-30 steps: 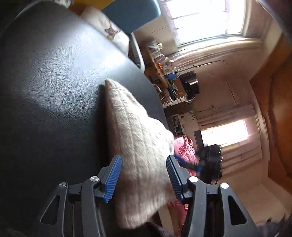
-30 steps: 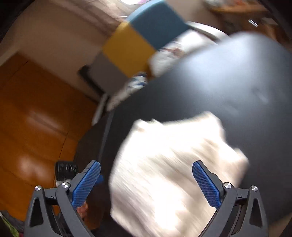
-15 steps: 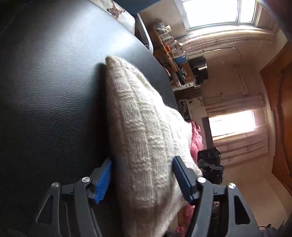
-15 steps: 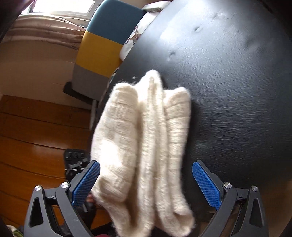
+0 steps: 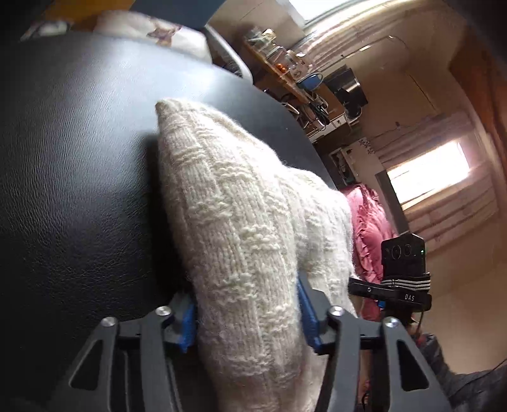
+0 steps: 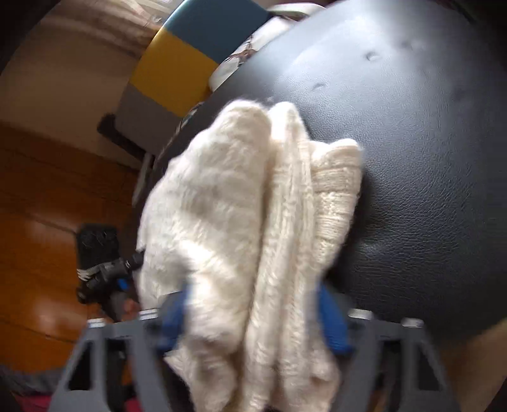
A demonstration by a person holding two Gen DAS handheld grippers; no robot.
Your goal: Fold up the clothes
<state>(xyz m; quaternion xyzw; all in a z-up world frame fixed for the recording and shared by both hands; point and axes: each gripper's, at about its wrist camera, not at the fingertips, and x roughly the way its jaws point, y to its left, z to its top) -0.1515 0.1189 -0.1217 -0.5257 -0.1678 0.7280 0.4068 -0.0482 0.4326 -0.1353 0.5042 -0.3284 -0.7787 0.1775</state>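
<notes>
A cream knitted garment (image 5: 240,206), folded into a thick bundle, lies at the edge of a black leather surface (image 5: 79,174). My left gripper (image 5: 247,304) has one end of the bundle between its blue pads; the jaws are closing and both pads press into the knit. In the right wrist view the same garment (image 6: 240,196) shows its stacked layers. My right gripper (image 6: 250,313) is closing on the other end, its blurred blue pads against the cloth on both sides. The bundle's near end hangs over each gripper and hides the fingertips.
The black leather surface (image 6: 427,158) stretches away beyond the garment. A blue, yellow and grey chair back (image 6: 190,57) and a printed cushion (image 5: 152,28) stand at its far side. Pink cloth (image 5: 367,228) lies below the edge; a cluttered shelf (image 5: 285,69) lines the wall.
Both grippers have come in over the folded garment and their jaws have narrowed from wide apart onto its sides. The right gripper has sunk closer to the bundle.
</notes>
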